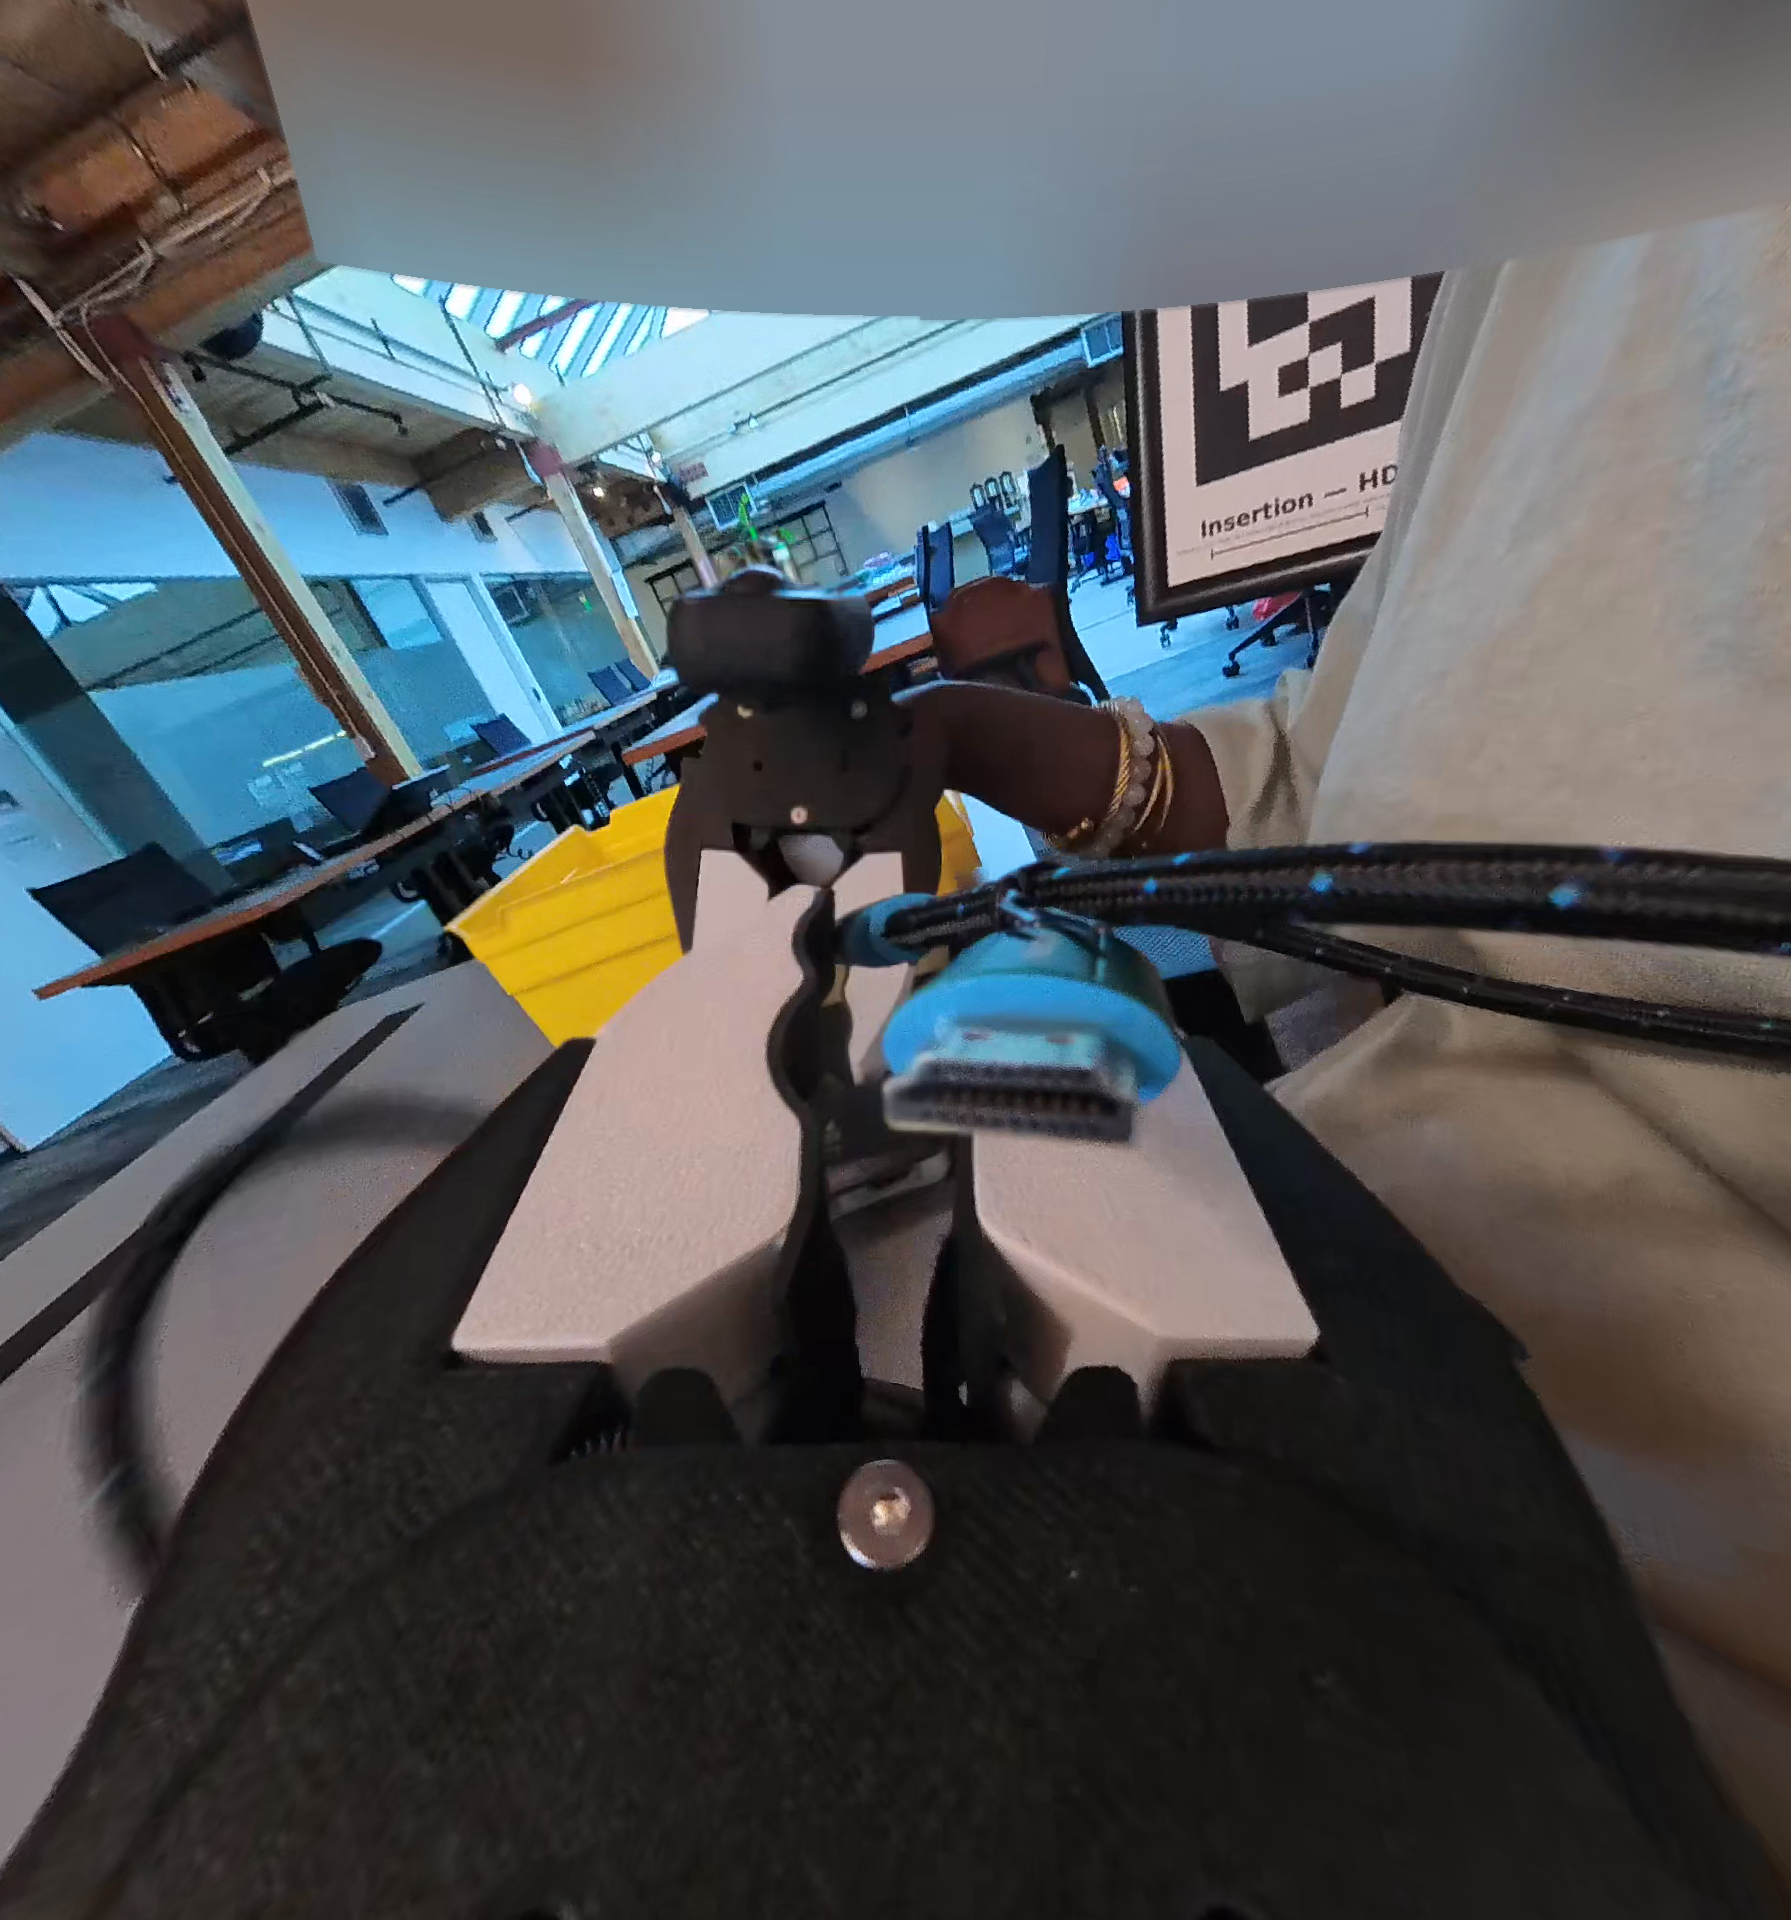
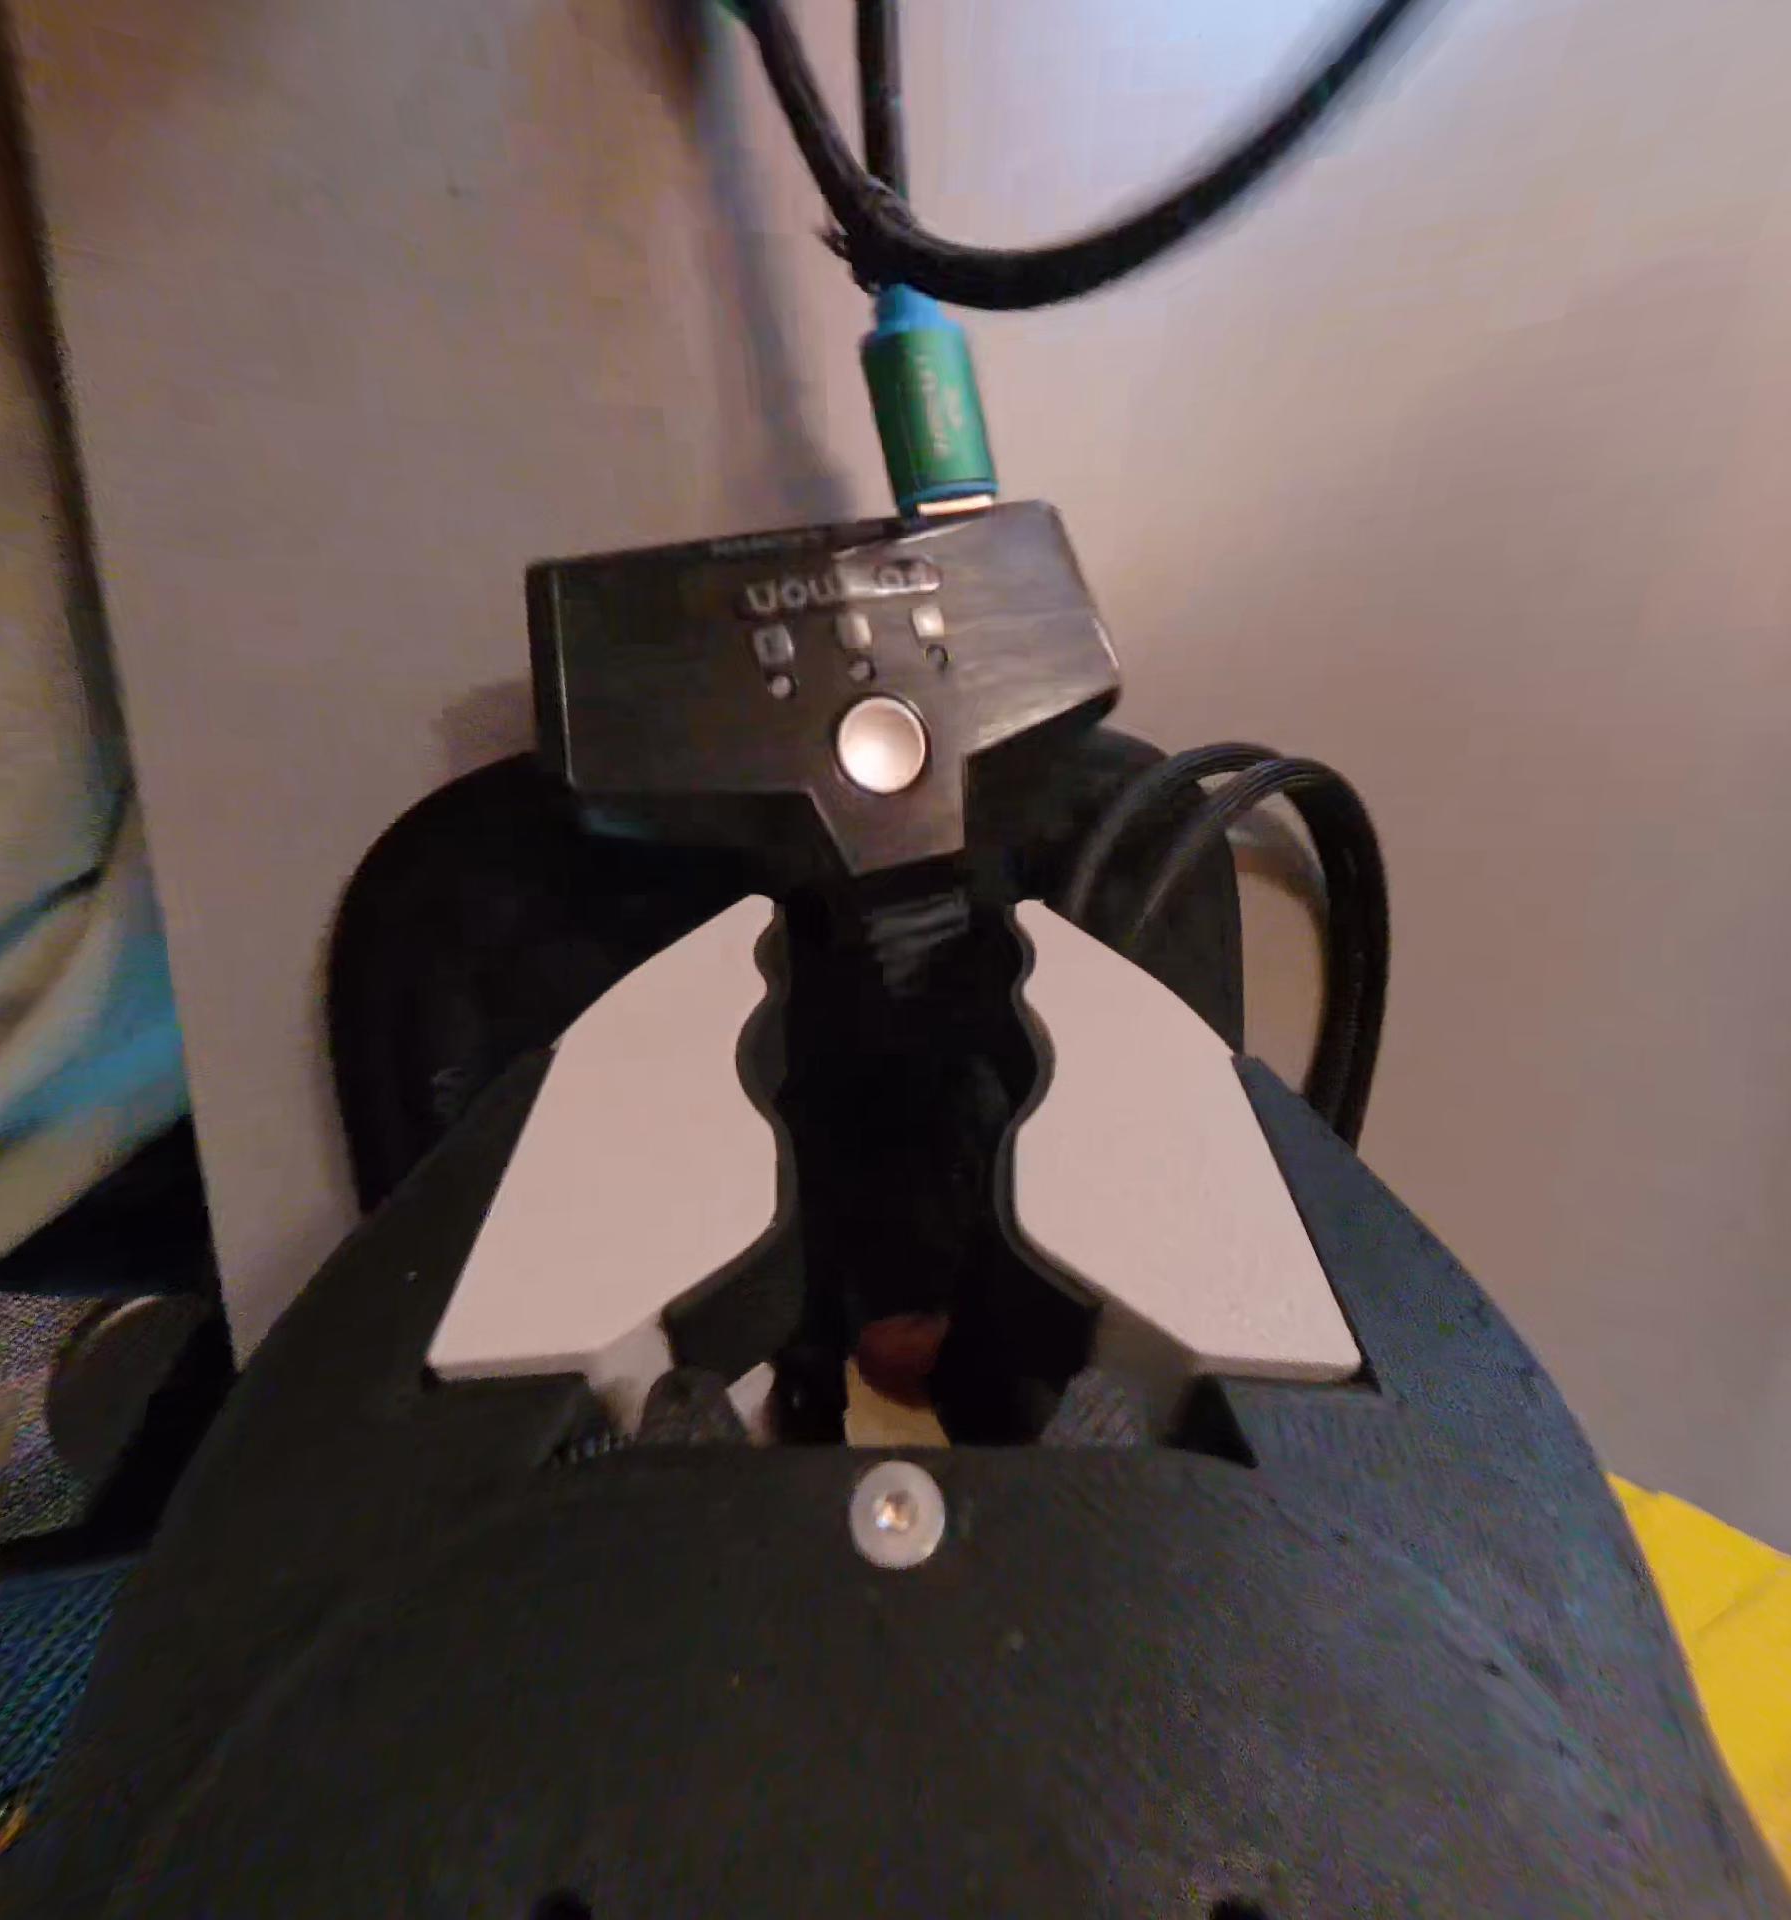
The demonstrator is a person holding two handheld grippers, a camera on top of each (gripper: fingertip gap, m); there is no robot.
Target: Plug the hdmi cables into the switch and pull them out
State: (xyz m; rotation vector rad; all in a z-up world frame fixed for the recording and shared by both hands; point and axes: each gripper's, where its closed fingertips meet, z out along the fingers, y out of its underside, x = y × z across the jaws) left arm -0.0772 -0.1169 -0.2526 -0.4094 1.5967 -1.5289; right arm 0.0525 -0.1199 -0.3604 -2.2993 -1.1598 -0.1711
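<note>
Black switch (image 2: 829,696) is pinched by its tail in the right gripper (image 2: 891,935), one blue-green plug (image 2: 932,426) at its far edge, seating unclear. Left gripper (image 1: 818,1101) jaws pressed together, second HDMI plug (image 1: 1026,1049) just beside them. Square plug to port, push straight.

My right gripper (image 2: 896,914) hides the near end of the switch (image 2: 829,686) between its fingers, so I cannot tell what it clamps. The braided cable (image 1: 1493,894) runs off the right edge in my left view. A black cord (image 1: 132,1299) near left is smeared by blur, its ends hidden under my left gripper (image 1: 875,1039)
</note>
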